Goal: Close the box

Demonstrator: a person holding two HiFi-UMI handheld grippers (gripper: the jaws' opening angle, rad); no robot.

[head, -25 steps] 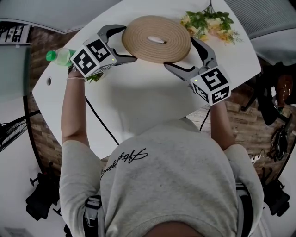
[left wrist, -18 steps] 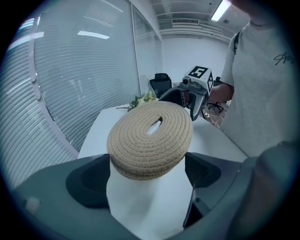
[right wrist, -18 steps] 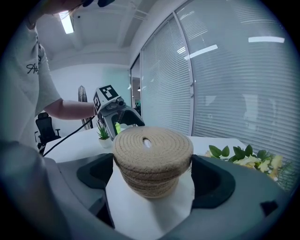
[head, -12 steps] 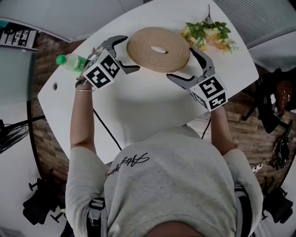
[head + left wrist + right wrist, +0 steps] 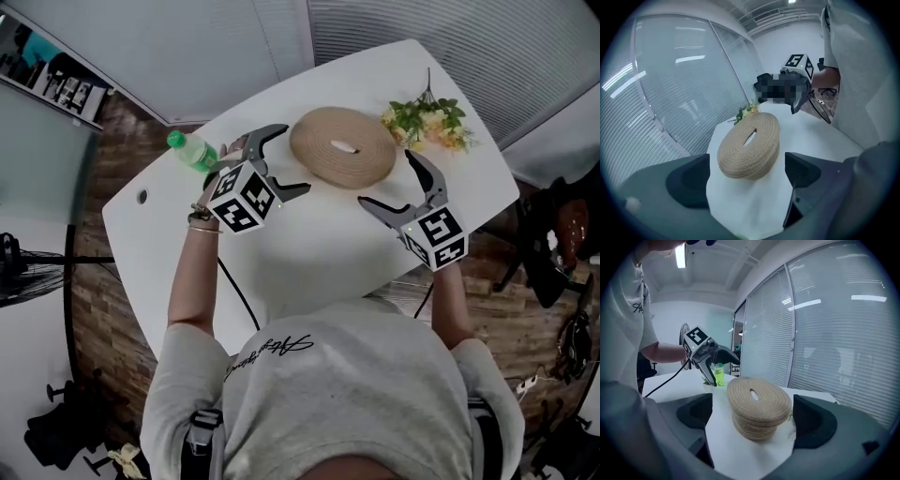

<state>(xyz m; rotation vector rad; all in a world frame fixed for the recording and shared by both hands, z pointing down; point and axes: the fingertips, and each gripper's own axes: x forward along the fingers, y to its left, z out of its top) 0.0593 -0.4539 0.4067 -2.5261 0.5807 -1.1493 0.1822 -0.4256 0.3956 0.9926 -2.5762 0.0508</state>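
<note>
A round woven rope box (image 5: 343, 147) with its lid on stands on the white table (image 5: 319, 253); the lid has a slot in its middle. The box also shows in the left gripper view (image 5: 750, 145) and the right gripper view (image 5: 758, 406). My left gripper (image 5: 275, 161) is open, just left of the box and apart from it. On the box's right, my right gripper (image 5: 396, 184) is open too, with nothing in it. In each gripper view the box sits beyond the empty jaws, with the other gripper behind it (image 5: 793, 91) (image 5: 712, 362).
A green bottle (image 5: 192, 150) lies on the table behind the left gripper. A bunch of flowers (image 5: 427, 122) lies to the right of the box. A black cable (image 5: 234, 291) hangs from the table's near edge. Slatted blinds and glass walls surround the table.
Both grippers have drawn back from the sides of the box and now stand apart from it. The head view has lifted and shows more of the table.
</note>
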